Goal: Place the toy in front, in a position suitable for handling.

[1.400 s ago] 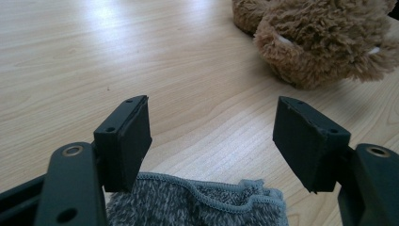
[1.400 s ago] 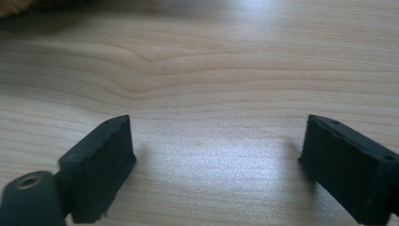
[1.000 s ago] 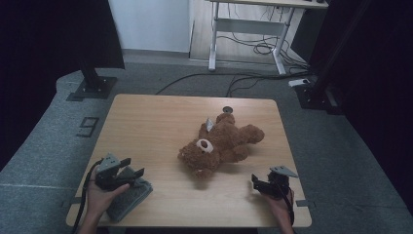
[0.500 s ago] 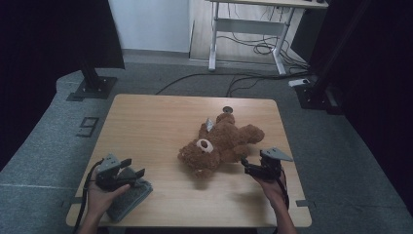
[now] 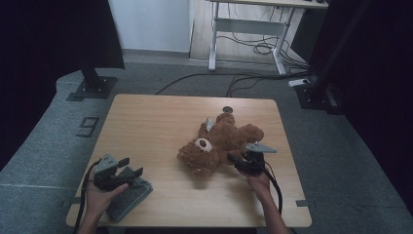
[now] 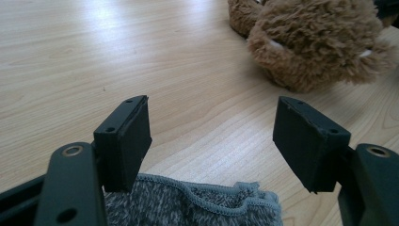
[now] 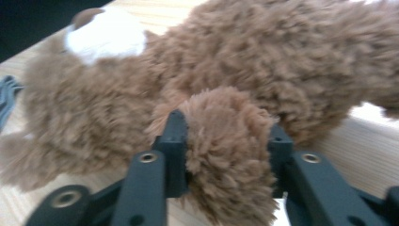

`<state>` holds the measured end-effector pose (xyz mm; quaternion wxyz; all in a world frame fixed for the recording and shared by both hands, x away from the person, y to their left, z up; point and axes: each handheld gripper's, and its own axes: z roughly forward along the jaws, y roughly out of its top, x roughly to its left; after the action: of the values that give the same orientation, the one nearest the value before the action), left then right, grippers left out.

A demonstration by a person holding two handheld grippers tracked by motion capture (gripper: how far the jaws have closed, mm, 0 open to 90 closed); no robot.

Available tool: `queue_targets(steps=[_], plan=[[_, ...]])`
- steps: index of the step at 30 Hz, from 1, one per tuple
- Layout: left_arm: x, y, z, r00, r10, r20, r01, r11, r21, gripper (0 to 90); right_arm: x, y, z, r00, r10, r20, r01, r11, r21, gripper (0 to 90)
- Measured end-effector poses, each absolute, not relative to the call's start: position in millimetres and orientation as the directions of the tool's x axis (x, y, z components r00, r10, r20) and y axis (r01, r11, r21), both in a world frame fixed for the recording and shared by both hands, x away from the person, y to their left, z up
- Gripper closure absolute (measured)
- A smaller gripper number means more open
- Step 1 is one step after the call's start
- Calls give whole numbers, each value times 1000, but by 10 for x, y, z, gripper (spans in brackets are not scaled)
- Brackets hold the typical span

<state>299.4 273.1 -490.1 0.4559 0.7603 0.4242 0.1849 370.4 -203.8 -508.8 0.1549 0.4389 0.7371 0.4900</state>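
Brown plush teddy bear (image 7: 226, 70): right claw (image 7: 226, 155) has just clamped its limb, plain in right gripper view; left claw (image 6: 221, 141) gapes above grey fleece cloth (image 6: 197, 207).

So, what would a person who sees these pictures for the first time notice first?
First, the brown teddy bear lying near the middle of the wooden table. The right tongs have just closed on one of its fluffy limbs, which bulges between the jaws in the right gripper view. At the table's near left corner, the left tongs rest open over a grey fleecy cloth.
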Motion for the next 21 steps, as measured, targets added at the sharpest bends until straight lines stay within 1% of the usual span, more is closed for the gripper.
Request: queue_targets(steps=[1, 5, 7, 8, 9, 12, 20, 21], plan=[[2994, 2734, -4899, 571, 814, -107, 476, -223, 851, 282, 3665, -1960, -5109, -591, 777, 215, 490, 134, 862, 681], [2992, 2734, -4898, 572, 813, -107, 476, -223, 850, 282, 3610, -1847, -5140, -611, 764, 210, 477, 143, 867, 695], [2991, 2733, -4897, 573, 812, -109, 477, -222, 851, 282, 3558, -1746, -5171, -635, 744, 210, 466, 152, 872, 702], [2991, 2733, -4898, 573, 812, -108, 476, -223, 850, 282, 3514, -1659, -5191, -662, 720, 209, 456, 165, 875, 702], [2992, 2734, -4898, 573, 812, -108, 477, -224, 850, 282, 3514, -1659, -5191, -662, 720, 209, 456, 165, 875, 702], [2993, 2737, -4897, 573, 813, -108, 477, -223, 850, 282, 3437, -1494, -5225, -701, 677, 225, 451, 177, 875, 700], [2995, 2750, -4897, 571, 814, -109, 478, -222, 850, 282, 3315, -1298, -5246, -738, 638, 221, 435, 199, 878, 693], [2996, 2753, -4898, 572, 813, -112, 479, -220, 850, 282, 3302, -1255, -5255, -747, 631, 209, 428, 215, 878, 690]])
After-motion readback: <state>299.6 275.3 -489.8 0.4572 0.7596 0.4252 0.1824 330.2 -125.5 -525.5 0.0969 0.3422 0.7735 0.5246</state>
